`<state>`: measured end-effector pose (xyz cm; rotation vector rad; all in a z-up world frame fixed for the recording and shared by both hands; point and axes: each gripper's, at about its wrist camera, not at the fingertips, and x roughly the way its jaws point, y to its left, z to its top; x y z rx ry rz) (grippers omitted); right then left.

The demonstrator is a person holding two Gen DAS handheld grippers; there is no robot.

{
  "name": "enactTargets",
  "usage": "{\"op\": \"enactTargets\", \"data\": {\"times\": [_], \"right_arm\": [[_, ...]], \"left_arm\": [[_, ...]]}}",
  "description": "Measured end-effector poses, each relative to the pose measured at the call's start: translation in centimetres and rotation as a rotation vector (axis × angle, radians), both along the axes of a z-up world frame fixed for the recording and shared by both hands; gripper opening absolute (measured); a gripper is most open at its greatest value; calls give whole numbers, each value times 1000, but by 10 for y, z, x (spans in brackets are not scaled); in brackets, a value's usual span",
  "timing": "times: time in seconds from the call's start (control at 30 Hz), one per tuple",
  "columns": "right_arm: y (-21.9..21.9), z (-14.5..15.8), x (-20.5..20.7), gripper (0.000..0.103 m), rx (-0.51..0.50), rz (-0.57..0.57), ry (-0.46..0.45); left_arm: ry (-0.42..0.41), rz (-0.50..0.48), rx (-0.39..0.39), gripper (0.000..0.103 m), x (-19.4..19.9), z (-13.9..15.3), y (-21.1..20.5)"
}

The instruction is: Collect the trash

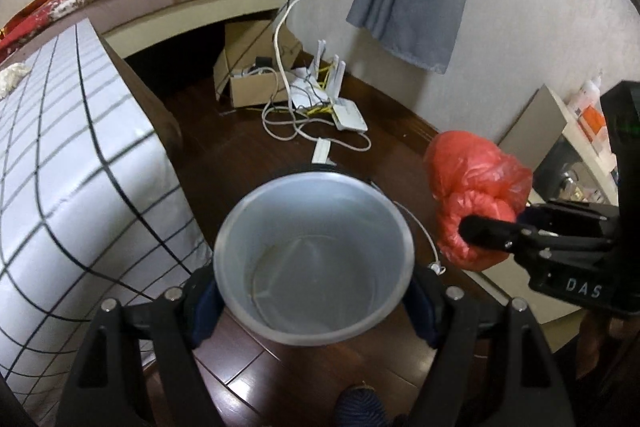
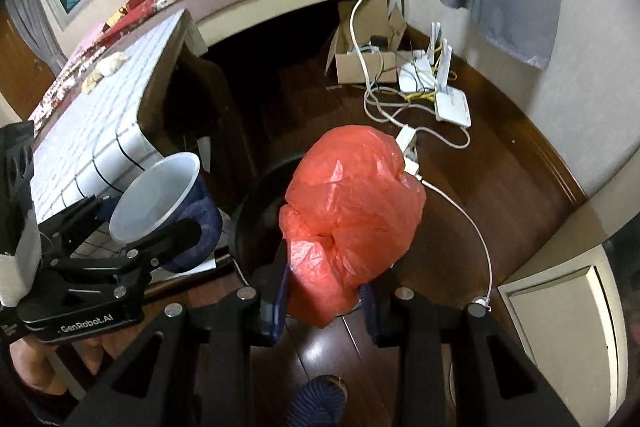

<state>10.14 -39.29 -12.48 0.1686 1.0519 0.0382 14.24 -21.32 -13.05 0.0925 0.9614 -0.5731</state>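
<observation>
My left gripper (image 1: 314,291) is shut on a cup (image 1: 316,267), white inside and dark blue outside, with a pad pressed on each side of it. Seen from the right wrist, that cup (image 2: 160,195) tilts between the left gripper's (image 2: 148,219) fingers, beside the table edge. My right gripper (image 2: 326,283) is shut on a crumpled red plastic bag (image 2: 352,203), which bulges above the jaws. From the left wrist, the red bag (image 1: 472,179) and right gripper (image 1: 476,231) hang to the right of the cup. Under both lies a dark round rim (image 2: 256,195), mostly hidden.
A table with a white checked cloth (image 1: 60,187) stands at the left, with a bed behind it. On the dark wood floor sit a cardboard box (image 1: 252,83), a white router (image 1: 348,115) and loose cables (image 2: 472,223). A white cabinet (image 2: 560,307) stands right.
</observation>
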Motion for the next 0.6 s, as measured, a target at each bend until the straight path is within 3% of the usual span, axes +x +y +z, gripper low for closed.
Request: {"op": "enactTargets", "data": {"times": [0.33,0.6], "right_arm": [[0,-51,27,33,4,79,110],[1,-90,48,33,-21,205,193]], "left_arm": [[101,-2,9,77,21,-42,-2],[167,-38,35,77,31,-74,-16]]}}
